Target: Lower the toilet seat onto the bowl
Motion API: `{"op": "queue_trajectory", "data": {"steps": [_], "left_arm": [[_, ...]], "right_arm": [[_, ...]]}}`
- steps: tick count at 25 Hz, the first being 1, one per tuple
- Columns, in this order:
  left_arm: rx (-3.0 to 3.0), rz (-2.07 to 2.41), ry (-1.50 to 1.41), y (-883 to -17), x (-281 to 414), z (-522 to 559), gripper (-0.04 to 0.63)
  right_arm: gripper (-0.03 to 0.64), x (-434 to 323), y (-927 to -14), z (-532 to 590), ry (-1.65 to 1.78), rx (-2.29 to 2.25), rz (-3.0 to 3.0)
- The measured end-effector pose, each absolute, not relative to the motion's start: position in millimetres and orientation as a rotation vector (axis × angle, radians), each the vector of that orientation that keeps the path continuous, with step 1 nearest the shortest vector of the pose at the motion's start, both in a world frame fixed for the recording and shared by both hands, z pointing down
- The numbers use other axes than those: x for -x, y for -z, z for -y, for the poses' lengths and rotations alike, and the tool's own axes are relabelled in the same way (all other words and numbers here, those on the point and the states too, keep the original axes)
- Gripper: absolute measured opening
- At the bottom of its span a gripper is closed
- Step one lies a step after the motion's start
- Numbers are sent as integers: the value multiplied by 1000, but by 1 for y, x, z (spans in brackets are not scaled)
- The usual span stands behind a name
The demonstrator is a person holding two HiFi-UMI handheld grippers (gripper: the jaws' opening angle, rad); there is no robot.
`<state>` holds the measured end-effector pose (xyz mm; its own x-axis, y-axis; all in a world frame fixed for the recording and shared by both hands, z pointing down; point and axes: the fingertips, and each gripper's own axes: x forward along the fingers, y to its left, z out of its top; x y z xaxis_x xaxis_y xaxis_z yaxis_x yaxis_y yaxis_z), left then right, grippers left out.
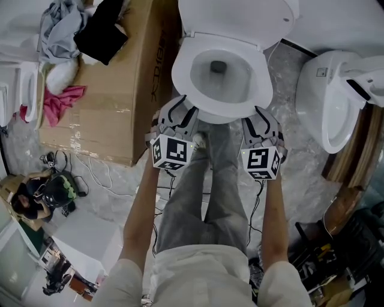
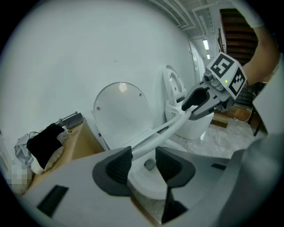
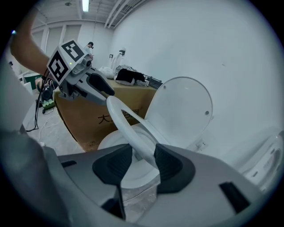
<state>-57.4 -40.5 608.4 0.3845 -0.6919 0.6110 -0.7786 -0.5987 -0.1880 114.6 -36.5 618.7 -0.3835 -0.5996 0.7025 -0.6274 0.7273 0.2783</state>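
The white toilet seat [image 1: 183, 90] hangs over the bowl [image 1: 219, 77], and the lid [image 1: 240, 15] stands upright behind it. In both gripper views the seat's front sits a little above the bowl rim. My left gripper [image 1: 180, 115] is at the seat's front left. The seat rim [image 2: 164, 131] runs between the jaws of this gripper [image 2: 143, 162], with a gap beside one pad. My right gripper [image 1: 261, 123] is at the front right. The rim [image 3: 126, 122] also passes between that gripper's [image 3: 142, 162] jaws, which stand loosely apart.
A large cardboard box [image 1: 120, 84] with clothes [image 1: 99, 27] and a pink cloth [image 1: 60, 102] stands to the left of the toilet. A second toilet [image 1: 336, 102] is at the right. Cables [image 1: 90, 174] lie on the floor. The person's legs [image 1: 210, 192] are in front of the bowl.
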Motion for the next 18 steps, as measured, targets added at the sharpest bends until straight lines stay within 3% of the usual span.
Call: {"op": "queue_trajectory", "data": {"steps": [18], "left_arm": [[-2485,1277,-1088,-647,56,12,196]], "right_arm": [[192,-116,-658,7,-70,-868,2056]]}}
